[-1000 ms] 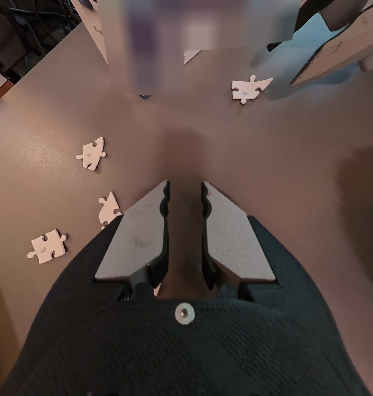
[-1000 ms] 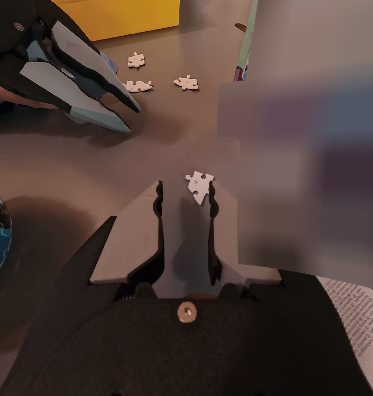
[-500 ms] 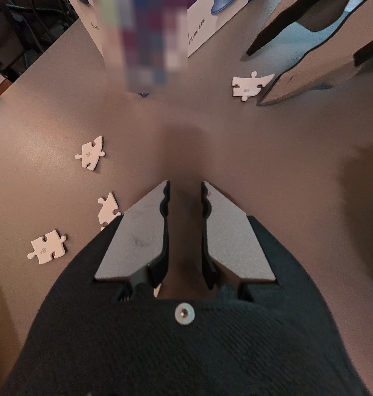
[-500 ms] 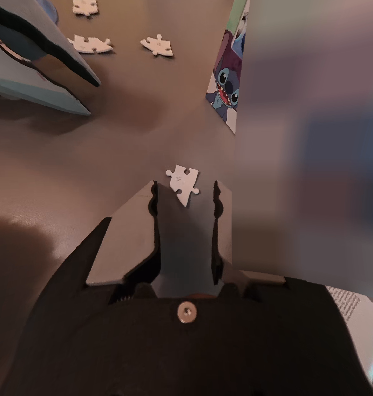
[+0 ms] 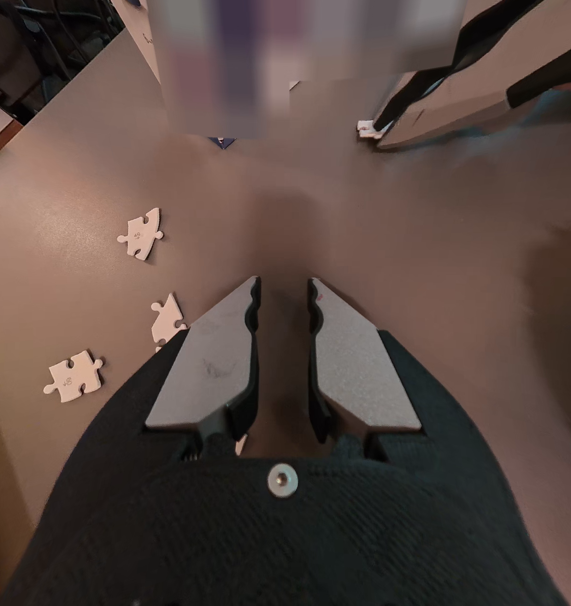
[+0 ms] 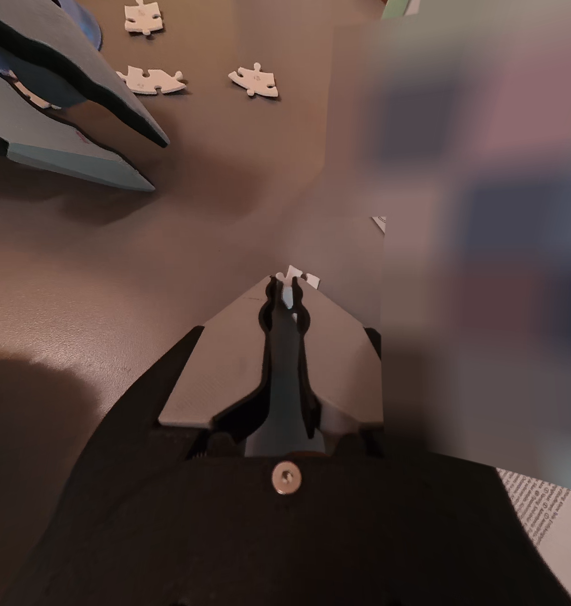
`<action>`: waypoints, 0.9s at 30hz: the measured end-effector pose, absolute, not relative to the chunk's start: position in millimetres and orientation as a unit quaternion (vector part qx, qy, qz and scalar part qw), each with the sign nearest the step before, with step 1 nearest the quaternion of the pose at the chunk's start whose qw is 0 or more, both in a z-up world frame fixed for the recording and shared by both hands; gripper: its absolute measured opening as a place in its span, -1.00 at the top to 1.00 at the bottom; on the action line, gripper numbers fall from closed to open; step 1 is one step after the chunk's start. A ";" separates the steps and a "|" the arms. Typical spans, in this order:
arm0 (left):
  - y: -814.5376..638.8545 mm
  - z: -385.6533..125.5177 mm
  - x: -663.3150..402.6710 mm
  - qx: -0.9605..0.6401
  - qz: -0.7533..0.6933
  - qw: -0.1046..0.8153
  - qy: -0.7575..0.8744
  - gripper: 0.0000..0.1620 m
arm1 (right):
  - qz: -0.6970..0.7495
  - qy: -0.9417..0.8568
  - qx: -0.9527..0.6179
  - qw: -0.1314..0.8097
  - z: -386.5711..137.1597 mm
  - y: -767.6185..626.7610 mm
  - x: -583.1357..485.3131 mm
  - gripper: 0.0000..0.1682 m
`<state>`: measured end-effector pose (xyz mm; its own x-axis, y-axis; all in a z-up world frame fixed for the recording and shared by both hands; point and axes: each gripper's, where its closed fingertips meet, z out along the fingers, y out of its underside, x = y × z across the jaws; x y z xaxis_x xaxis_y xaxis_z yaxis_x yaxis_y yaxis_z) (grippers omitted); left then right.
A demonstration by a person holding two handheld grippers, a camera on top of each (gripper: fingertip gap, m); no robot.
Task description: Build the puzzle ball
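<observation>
1. Table (image 5: 408,229): grey-brown top, filling both views.

2. Your left gripper (image 5: 284,285): held low over the table, pointing away from you, fingers spread with bare table between them. It has not shifted in the last second.

3. Your right gripper (image 6: 285,282): tilted down so its tips meet the table at the far right of the left wrist view. Half a second ago its fingers stood wide on either side of a flat piece; now they are pressed together, pinching that white puzzle piece (image 6: 289,288) edge-on at the very tips.

4. Printed sheet (image 6: 546,531): near right corner, partly under the right gripper's body.

5. Loose white pieces, blank side up, to the left of your left gripper: far one (image 5: 141,234), middle one (image 5: 166,318) just beside the left finger, near one (image 5: 72,375). All three lie where they were.
</observation>
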<state>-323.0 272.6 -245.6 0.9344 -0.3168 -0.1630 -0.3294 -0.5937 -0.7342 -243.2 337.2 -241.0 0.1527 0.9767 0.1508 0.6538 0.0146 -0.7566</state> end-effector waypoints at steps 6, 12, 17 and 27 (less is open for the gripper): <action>272.5 -245.6 -322.8 -0.892 0.009 0.413 0.182 0.68 | 0.249 -0.592 -0.666 0.379 -230.1 340.3 -240.4 0.99; 271.7 -245.5 -322.2 -0.892 0.009 0.413 0.184 0.68 | 0.290 -0.571 -0.668 0.380 -220.8 339.2 -239.6 0.98; 271.6 -245.6 -322.4 -0.892 0.008 0.413 0.183 0.67 | 0.317 -0.546 -0.675 0.383 -212.2 343.9 -237.6 0.75; 271.7 -245.7 -322.3 -0.892 0.006 0.412 0.183 0.67 | 0.334 -0.544 -0.695 0.331 -226.1 337.4 -241.8 0.41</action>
